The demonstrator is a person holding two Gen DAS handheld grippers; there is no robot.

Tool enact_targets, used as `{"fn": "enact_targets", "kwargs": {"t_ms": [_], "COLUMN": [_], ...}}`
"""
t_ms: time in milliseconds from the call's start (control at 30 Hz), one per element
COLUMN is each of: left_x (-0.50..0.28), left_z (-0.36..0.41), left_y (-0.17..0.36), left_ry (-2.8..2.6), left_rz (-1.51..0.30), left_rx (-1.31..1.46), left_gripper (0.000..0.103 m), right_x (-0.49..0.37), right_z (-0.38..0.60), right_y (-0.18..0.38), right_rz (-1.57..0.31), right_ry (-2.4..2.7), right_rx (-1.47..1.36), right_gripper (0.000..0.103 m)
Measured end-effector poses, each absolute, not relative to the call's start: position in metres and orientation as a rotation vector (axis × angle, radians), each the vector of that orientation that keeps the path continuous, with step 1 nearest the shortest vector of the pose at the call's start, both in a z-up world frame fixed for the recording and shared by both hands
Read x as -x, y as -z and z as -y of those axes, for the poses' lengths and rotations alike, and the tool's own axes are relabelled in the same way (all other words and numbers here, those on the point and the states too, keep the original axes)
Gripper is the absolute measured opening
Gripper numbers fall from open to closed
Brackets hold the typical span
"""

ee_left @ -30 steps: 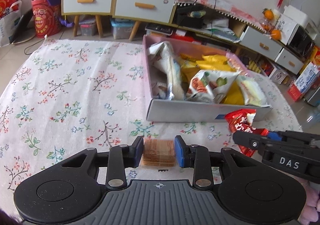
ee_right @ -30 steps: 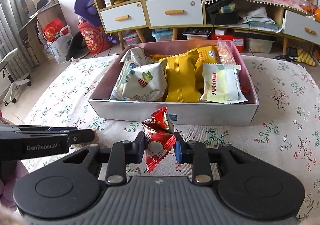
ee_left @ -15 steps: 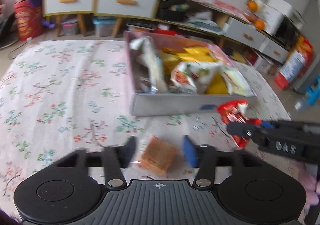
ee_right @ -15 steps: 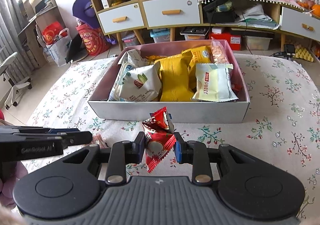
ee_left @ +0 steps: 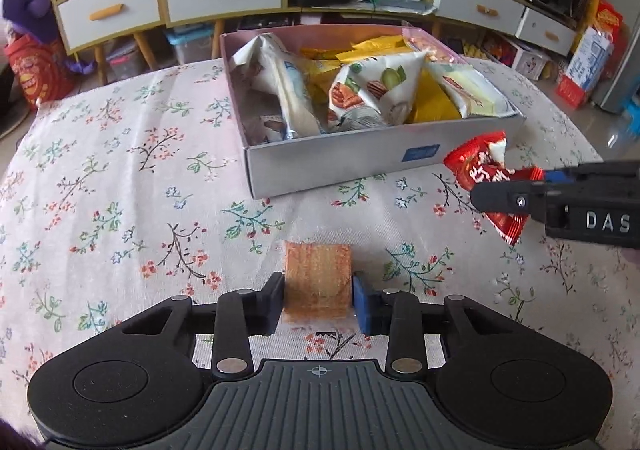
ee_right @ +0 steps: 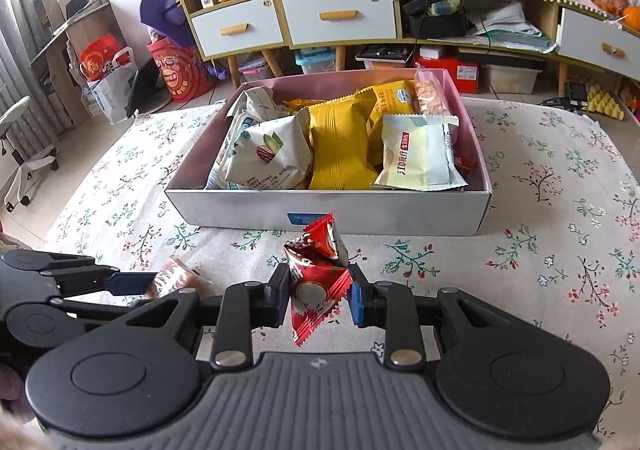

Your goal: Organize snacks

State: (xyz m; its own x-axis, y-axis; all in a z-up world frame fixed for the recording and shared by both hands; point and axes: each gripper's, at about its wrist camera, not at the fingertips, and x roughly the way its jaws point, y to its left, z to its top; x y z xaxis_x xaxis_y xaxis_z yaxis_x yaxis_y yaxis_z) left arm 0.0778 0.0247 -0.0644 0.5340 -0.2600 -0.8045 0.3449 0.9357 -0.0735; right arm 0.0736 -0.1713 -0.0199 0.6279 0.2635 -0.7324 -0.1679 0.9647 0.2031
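Note:
A brown cracker pack (ee_left: 318, 274) lies on the floral tablecloth between the fingers of my left gripper (ee_left: 319, 296). Its jaws are closing, and both pads touch the pack's sides. My right gripper (ee_right: 319, 294) is shut on a red snack packet (ee_right: 316, 282), held just above the cloth in front of the box. The grey box (ee_right: 240, 210) with a pink inside holds several snack bags. In the left wrist view the red packet (ee_left: 484, 166) and the right gripper (ee_left: 508, 198) hang at the right. In the right wrist view the cracker pack (ee_right: 176, 280) shows at the left.
The floral tablecloth (ee_left: 120, 178) covers the table. Behind it stand low cabinets with white drawers (ee_right: 340, 16), shelves and floor clutter. A red bag (ee_right: 176, 74) and a white chair (ee_right: 24, 154) are at the left.
The left gripper let go of the cracker pack, opened wide, rolled and came back around it with the pack now squarer between the pads. The right gripper kept still with the red packet.

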Motion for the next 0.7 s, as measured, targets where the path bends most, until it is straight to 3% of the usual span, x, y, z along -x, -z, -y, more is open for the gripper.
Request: {"fn": "enact_targets", "kwargs": {"t_ms": [400, 700], "left_x": [-0.08, -0.129], "left_z": [-0.043, -0.053], "left_y": [0.021, 0.015], "left_ry": [0.33, 0.306], "left_rz": [-0.812, -0.769], "left_rx": [0.049, 0.162], "left_gripper": [0.032, 0.029], "right_x": [-0.071, -0.088], "right_z": [0.179, 0.19], "right_y": [0.006, -0.018], "right_rz": [-0.82, -0.739], "right_ry": [-0.253, -0.255], "right_rx": [-0.148, -0.184], "right_gripper": [0.027, 0.027]}}
